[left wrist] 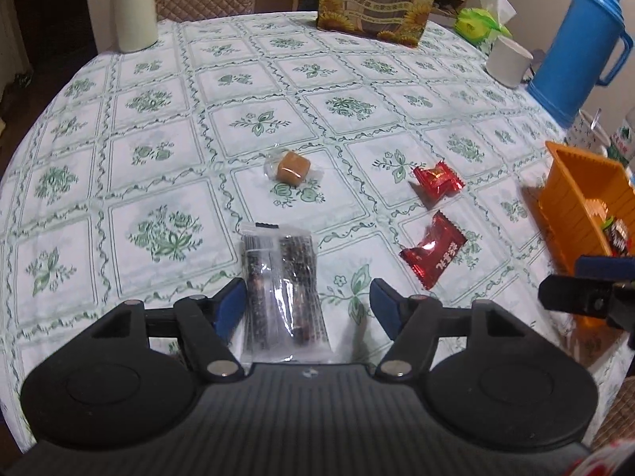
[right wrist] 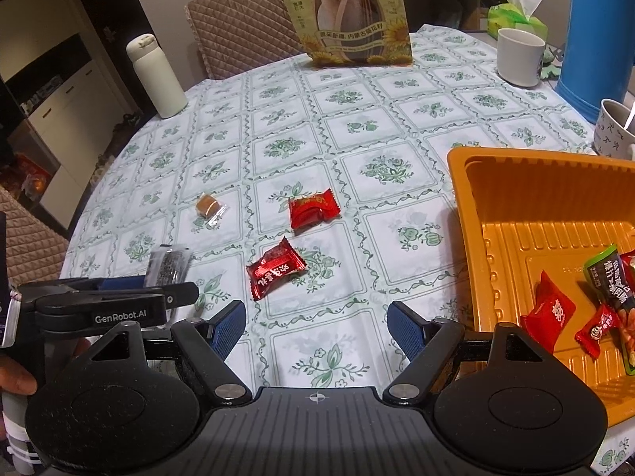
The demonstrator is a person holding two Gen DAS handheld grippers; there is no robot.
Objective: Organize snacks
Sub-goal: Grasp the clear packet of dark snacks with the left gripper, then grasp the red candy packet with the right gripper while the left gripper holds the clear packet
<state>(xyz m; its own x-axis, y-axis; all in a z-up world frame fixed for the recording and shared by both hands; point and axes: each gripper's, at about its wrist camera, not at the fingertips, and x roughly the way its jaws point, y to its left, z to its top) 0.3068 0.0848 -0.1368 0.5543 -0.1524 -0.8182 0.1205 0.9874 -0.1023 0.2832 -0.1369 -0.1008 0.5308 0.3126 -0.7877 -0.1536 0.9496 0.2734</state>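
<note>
A clear packet of dark snack sticks [left wrist: 283, 289] lies flat on the tablecloth between the fingers of my left gripper [left wrist: 305, 297]. The left pad is at the packet's edge and the right pad stands clear of it, so the gripper is open. Beyond lie a brown candy in clear wrap [left wrist: 293, 166] and two red candies [left wrist: 436, 180] [left wrist: 432, 250]. My right gripper [right wrist: 315, 313] is open over bare cloth, left of the orange tray [right wrist: 555, 214], which holds several wrapped snacks [right wrist: 549, 311]. The right wrist view shows the left gripper [right wrist: 174, 293] by the packet [right wrist: 168, 265].
At the back stand a sunflower-seed bag [right wrist: 349, 16], a white bottle [right wrist: 156, 79], a white mug [right wrist: 520, 55], a tissue pack [right wrist: 516, 12] and a blue jug [left wrist: 579, 47]. A patterned mug [right wrist: 615, 127] sits behind the tray. Quilted chairs ring the round table.
</note>
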